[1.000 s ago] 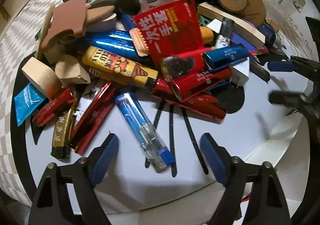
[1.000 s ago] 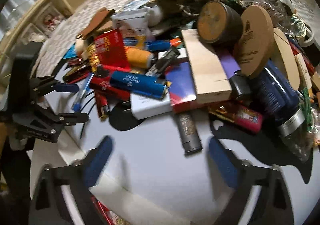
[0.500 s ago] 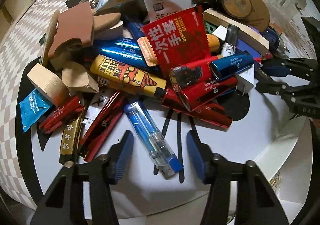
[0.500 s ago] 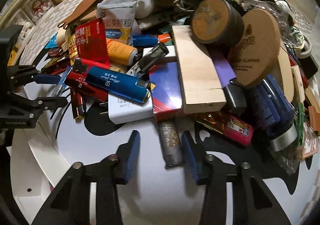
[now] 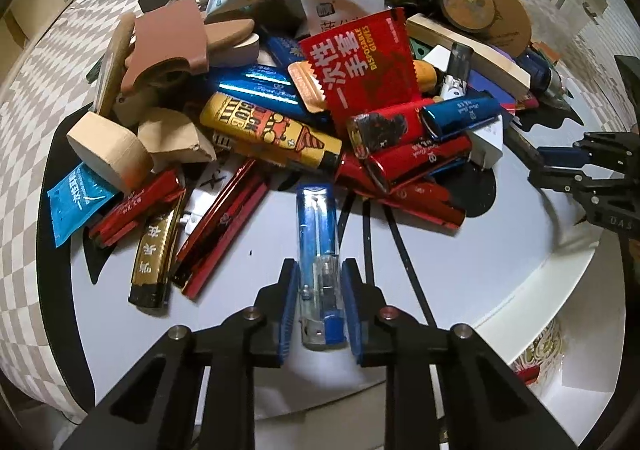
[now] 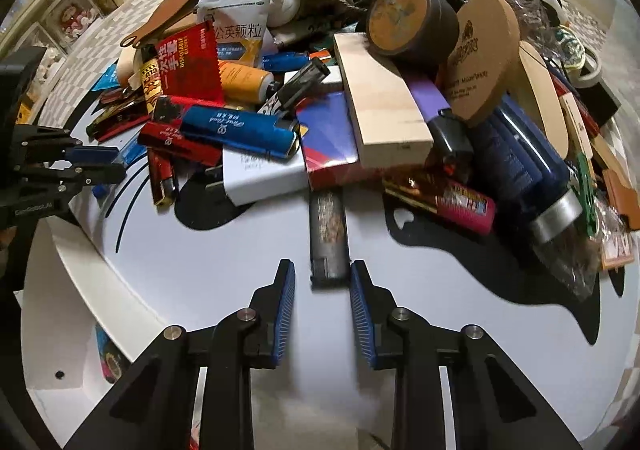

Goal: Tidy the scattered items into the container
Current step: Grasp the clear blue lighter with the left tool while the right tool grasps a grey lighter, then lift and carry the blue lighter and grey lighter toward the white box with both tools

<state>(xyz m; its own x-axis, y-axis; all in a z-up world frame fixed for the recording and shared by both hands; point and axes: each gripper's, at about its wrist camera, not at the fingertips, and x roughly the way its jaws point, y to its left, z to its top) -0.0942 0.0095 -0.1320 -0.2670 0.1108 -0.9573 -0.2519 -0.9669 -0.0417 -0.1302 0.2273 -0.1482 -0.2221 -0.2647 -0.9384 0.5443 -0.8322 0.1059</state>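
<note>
Left gripper (image 5: 320,302) pinching a clear blue lighter (image 5: 319,250) by its near end between blue-padded fingers (image 5: 289,314), low over the white table (image 5: 460,270). Right gripper (image 6: 322,302) with fingers (image 6: 283,310) narrowly spread around the near end of a dark speckled lighter (image 6: 328,238), pads apart from it. Beyond, heaped lighters, a red glove packet (image 5: 364,66), a wooden block (image 6: 380,106) and a round tin (image 6: 408,24).

My right gripper (image 6: 322,302) sits with fingers parted around the near end of a dark speckled lighter (image 6: 328,236) on the white round table (image 6: 224,282).
</note>
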